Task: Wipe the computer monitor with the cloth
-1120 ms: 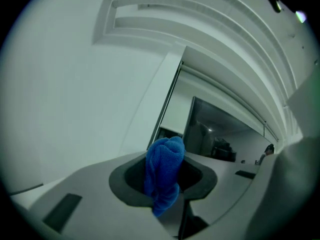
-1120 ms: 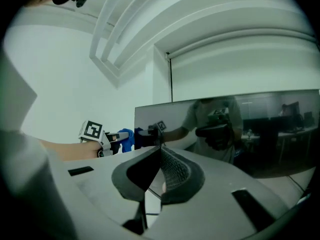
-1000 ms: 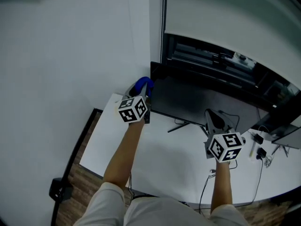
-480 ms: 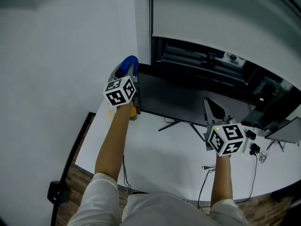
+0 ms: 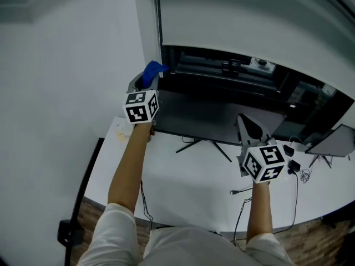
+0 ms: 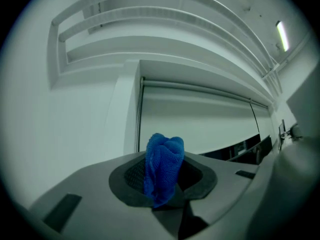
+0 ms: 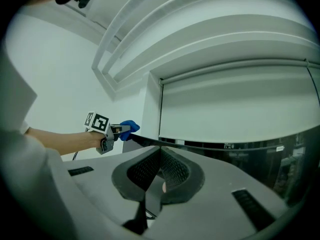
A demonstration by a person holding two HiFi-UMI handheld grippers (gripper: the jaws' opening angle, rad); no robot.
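Head view, steeply down on a white desk [image 5: 186, 190], with the black computer monitor [image 5: 205, 115] standing on thin splayed stand legs [image 5: 191, 146] close to the wall. Up at the monitor's top left corner, the left gripper [image 5: 145, 83], clamped tight on a bunched blue cloth [image 5: 152, 70]. In the left gripper view, the same cloth [image 6: 162, 164] pinched between the 2 dark pads and sticking out well past them, probably to put fabric rather than plastic against the screen. Just beside the corner and above the top edge; cannot tell whether touching. Judged as the very start of the wipe, with no stroke yet on the panel: held at a top corner to allow passes across and then down. Low in front of the screen's right half, well apart from the cloth, the right gripper [image 5: 244, 123], jaws closed together on nothing in the right gripper view [image 7: 159, 176]; likely parked as a spare, or kept near to steady the monitor. From that view, cloth [image 7: 130, 126] visible at the far end of the monitor's thin top edge. Off to the right, loose cables [image 5: 299, 168] and a second flat screen [image 5: 333, 143], clear of the work. Next: calls for turning the cloth onto the glass face with light pressure, for fear of rocking a monitor on such thin legs
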